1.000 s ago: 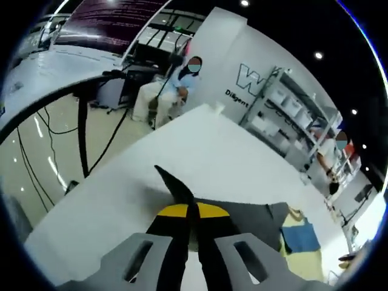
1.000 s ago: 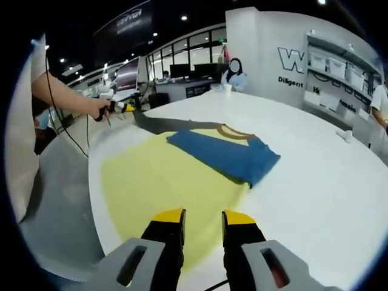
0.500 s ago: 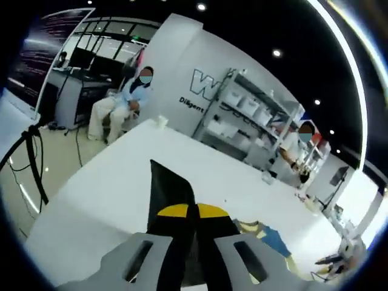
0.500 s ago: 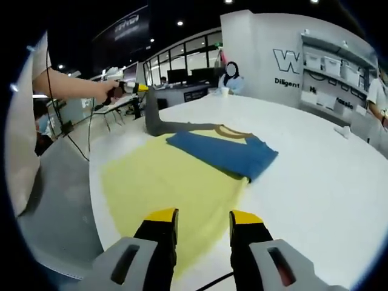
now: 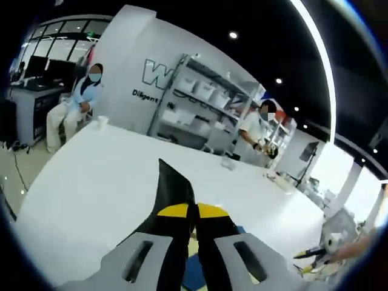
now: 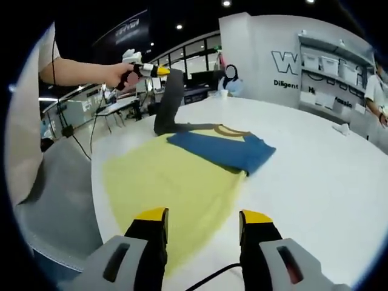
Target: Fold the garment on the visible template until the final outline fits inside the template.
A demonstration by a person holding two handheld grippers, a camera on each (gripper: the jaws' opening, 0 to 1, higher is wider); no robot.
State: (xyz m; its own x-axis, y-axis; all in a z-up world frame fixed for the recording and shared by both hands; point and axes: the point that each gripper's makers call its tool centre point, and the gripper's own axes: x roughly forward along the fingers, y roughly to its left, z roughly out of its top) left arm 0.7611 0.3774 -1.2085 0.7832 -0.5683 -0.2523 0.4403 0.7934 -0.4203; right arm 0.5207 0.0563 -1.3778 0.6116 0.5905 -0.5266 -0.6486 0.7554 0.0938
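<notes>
The left gripper (image 6: pixel 159 70) now stands high above the white table (image 6: pixel 315 176), its jaws pinched tight on a dark grey sleeve (image 6: pixel 170 100) of the garment (image 6: pixel 221 151), which hangs down from it in a taut strip; a second ago that same sleeve lay nearly flat at the table edge, so the lift has come in well under a second. In the left gripper view the closed yellow tips (image 5: pixel 189 211) hold the grey cloth (image 5: pixel 174 185) standing up between them. The blue body of the garment has stayed put, lying on the yellow template (image 6: pixel 163 188) at its far side (its folded edge spills a little past the yellow at the right). The right gripper (image 6: pixel 203 219) hovers low at the template's near edge, jaws spread wider than before and holding nothing. To my eye the sleeve is being raised to swing over onto the blue body, so the fold is under way but not laid.
</notes>
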